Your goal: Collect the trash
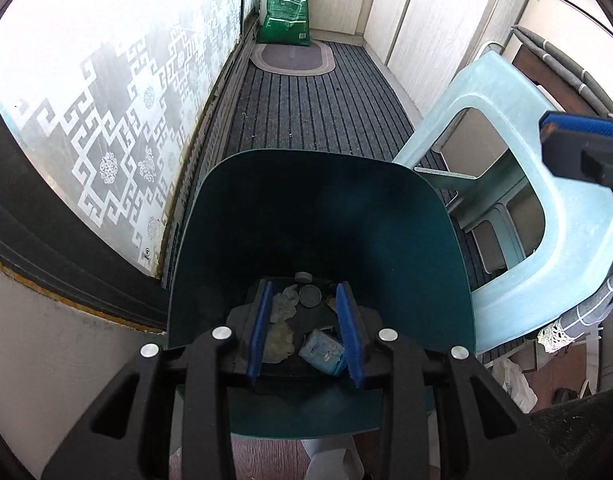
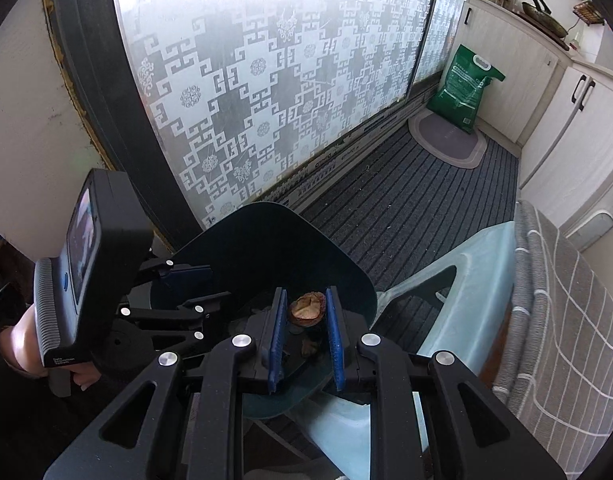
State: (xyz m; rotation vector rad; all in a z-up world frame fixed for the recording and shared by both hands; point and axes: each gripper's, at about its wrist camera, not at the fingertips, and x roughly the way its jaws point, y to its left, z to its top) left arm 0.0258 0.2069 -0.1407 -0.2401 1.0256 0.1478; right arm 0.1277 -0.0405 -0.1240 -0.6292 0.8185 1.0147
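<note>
A dark green trash bin (image 1: pixel 318 208) stands on the floor with its flap lid raised. Inside lie crumpled wrappers (image 1: pixel 282 304), a grey round cap (image 1: pixel 309 295) and a light blue tissue packet (image 1: pixel 322 350). My left gripper (image 1: pixel 304 332) hangs open over the bin mouth, empty. My right gripper (image 2: pixel 304 332) is over the same bin (image 2: pixel 266 248), its blue pads on each side of a brown walnut shell (image 2: pixel 307 307); whether they press it is unclear. The right gripper's fingertip also shows in the left wrist view (image 1: pixel 582 136).
A pale blue plastic stool (image 1: pixel 518 184) stands right of the bin. A frosted patterned sliding door (image 1: pixel 106 128) runs along the left. A green sack (image 1: pixel 288 10) and oval mat (image 1: pixel 292 56) lie at the far end. White cabinets (image 1: pixel 434 12) and a checked grey cloth (image 2: pixel 566 320) are on the right.
</note>
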